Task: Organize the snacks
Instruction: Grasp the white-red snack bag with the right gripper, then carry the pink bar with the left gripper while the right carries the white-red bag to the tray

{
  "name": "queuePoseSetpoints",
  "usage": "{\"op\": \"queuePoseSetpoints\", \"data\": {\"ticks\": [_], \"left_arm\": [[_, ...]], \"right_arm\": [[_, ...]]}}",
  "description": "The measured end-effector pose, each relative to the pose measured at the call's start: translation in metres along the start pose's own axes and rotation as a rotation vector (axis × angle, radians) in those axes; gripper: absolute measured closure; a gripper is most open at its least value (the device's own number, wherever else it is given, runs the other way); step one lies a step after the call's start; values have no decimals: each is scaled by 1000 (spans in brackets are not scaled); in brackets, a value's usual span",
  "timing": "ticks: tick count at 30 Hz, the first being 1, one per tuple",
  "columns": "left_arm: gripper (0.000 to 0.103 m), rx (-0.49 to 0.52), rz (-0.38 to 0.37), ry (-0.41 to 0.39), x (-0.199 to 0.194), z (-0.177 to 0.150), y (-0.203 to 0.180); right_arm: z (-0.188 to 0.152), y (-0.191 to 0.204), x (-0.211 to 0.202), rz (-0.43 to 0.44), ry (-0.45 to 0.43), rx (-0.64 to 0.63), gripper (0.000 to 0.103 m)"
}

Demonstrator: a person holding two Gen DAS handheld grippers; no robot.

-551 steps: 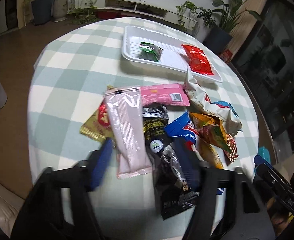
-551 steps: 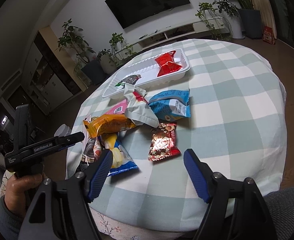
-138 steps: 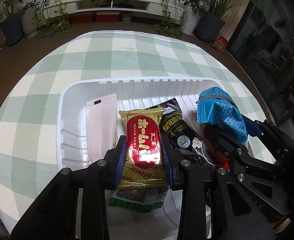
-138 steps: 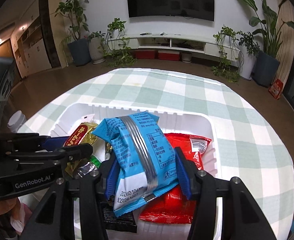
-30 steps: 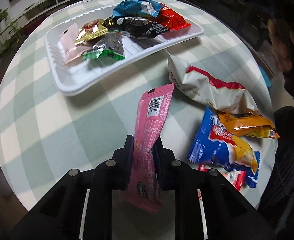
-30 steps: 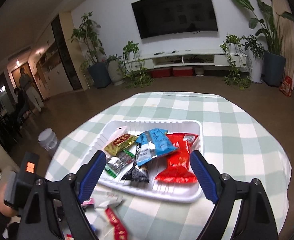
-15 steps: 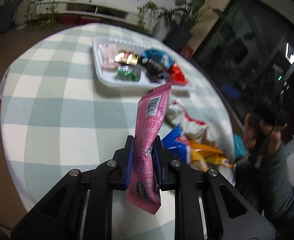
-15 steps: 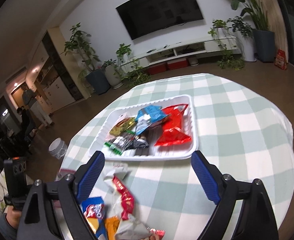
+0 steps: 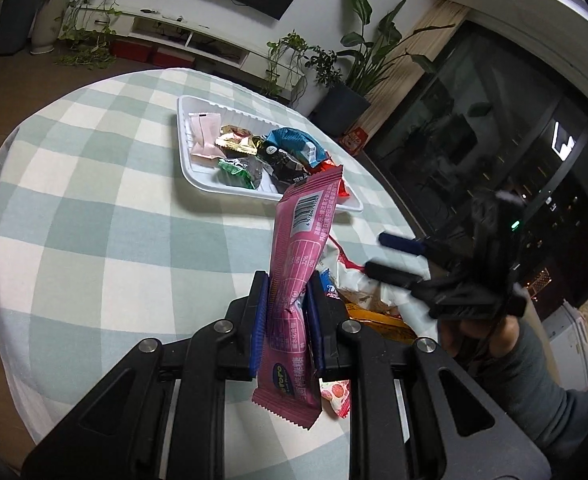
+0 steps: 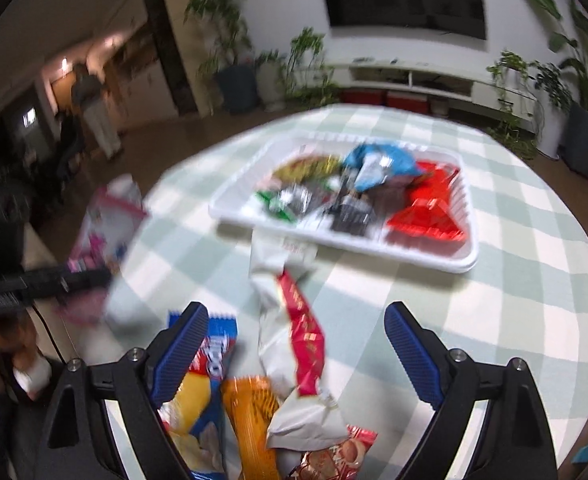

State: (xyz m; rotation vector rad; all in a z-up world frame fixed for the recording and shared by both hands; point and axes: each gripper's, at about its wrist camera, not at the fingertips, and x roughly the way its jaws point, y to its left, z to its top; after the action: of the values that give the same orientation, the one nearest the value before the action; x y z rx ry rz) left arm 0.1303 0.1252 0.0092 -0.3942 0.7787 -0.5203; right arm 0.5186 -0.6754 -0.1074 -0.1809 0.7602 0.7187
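On the checked tablecloth (image 9: 94, 208), toward its far side, sits the white tray (image 9: 230, 189), the landmark for everything else. Inside it lie a pale pink packet (image 9: 204, 136) at the left end, a gold packet (image 9: 238, 142) next to it, a green-edged packet (image 9: 236, 169) at the near rim, a black packet (image 9: 286, 166) in the middle, a blue packet (image 9: 294, 145) partly on top of the black one, and a red packet (image 10: 424, 216) at the right end.

Nearer than the tray, the left gripper (image 9: 288, 312) is pressed tight on a long pink bar wrapper (image 9: 300, 264), which stands upright between its blue pads, clear of the cloth. A second ago that wrapper was held low and flat toward the tray; since then it has been raised and turned, so the tray now looks smaller and farther behind it.

Just short of the tray's near rim, the right gripper (image 10: 296, 356) is spread wide with nothing pinched, its jaws closing slightly, over the loose pile: a white-and-red bag (image 10: 290, 328), an orange packet (image 10: 250, 420) and a blue-and-white bag (image 10: 210, 364). A second ago it hovered higher, framing the tray; it has since dropped toward the pile.
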Motion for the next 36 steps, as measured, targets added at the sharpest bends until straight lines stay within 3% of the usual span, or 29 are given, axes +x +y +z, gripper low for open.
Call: {"op": "queuePoseSetpoints", "data": {"ticks": [12, 15, 20, 24, 31, 36], "left_arm": [[86, -1, 6, 8, 6, 0, 0], [86, 4, 12, 11, 8, 1, -1], [86, 5, 11, 0, 6, 1, -1], [86, -10, 1, -21, 1, 0, 2], [86, -14, -2, -41, -3, 0, 2], [86, -18, -2, -47, -4, 0, 1]], "right_arm": [[-17, -1, 42, -56, 197, -24, 39], [-19, 7, 44, -70, 196, -68, 53], [-21, 6, 42, -62, 189, -61, 66], [-15, -1, 30, -52, 147, -10, 67], [-7, -32, -8, 40, -33, 186, 67], [-3, -55, -30, 37, -134, 310, 67]]}}
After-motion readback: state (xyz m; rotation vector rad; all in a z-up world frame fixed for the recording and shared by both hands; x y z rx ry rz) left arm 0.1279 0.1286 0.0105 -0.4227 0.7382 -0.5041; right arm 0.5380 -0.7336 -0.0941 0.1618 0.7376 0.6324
